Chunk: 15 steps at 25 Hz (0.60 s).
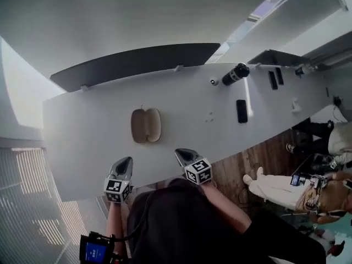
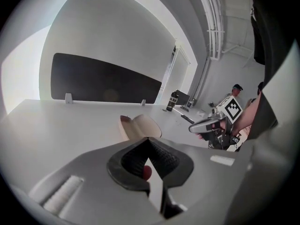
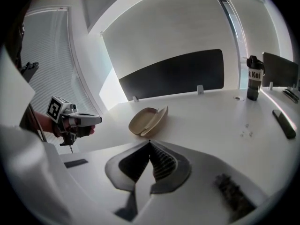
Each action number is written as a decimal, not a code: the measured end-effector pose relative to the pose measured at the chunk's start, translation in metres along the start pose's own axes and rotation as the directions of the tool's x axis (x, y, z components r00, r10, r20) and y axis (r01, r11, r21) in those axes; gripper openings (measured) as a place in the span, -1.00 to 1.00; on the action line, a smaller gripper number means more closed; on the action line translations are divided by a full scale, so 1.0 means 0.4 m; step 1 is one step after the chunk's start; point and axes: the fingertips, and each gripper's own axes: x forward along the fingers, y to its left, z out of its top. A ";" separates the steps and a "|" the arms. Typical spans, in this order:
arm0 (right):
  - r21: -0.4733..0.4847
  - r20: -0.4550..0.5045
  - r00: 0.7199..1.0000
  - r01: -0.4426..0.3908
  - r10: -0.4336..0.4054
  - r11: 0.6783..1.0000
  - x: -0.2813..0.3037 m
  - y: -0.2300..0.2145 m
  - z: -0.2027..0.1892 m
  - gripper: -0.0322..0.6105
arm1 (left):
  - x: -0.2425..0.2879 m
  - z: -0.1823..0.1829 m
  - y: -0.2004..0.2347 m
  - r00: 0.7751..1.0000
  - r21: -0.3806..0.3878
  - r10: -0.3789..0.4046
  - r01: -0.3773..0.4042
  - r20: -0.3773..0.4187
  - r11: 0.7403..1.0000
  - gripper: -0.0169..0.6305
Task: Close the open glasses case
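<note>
The beige glasses case [image 1: 146, 125] lies open on the white table [image 1: 88, 131], its two shells spread flat. It also shows ahead of the jaws in the left gripper view, as the case [image 2: 140, 125], and in the right gripper view, as the case [image 3: 147, 120]. My left gripper [image 1: 126, 163] hovers near the table's front edge, short of the case and slightly left of it, shut and empty. My right gripper [image 1: 181, 154] hangs to the case's near right, also shut with nothing in it. Each gripper appears in the other's view: right gripper [image 2: 211, 124], left gripper [image 3: 77, 120].
A black divider panel [image 1: 137, 62] runs along the table's far edge. A black bottle [image 1: 235, 74] stands at the back right, with a flat black device [image 1: 241, 110] lying nearer. People [image 1: 275, 186] are beside the table's right end.
</note>
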 end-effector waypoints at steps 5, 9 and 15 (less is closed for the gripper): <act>-0.015 -0.015 0.998 -0.055 0.055 0.998 0.070 -0.037 0.034 -0.89 | 0.023 0.021 0.040 0.996 -0.019 0.080 -0.080 -0.026 0.997 -0.93; -0.024 -0.022 0.999 -0.036 0.035 0.999 0.082 -0.099 0.022 -0.89 | 0.084 0.054 0.031 0.998 -0.011 0.068 -0.068 -0.012 0.998 -0.93; 0.011 -0.036 0.999 -0.023 0.023 1.000 0.102 -0.142 0.020 -0.89 | 0.120 0.035 0.056 0.997 0.000 0.048 -0.048 -0.059 0.999 -0.93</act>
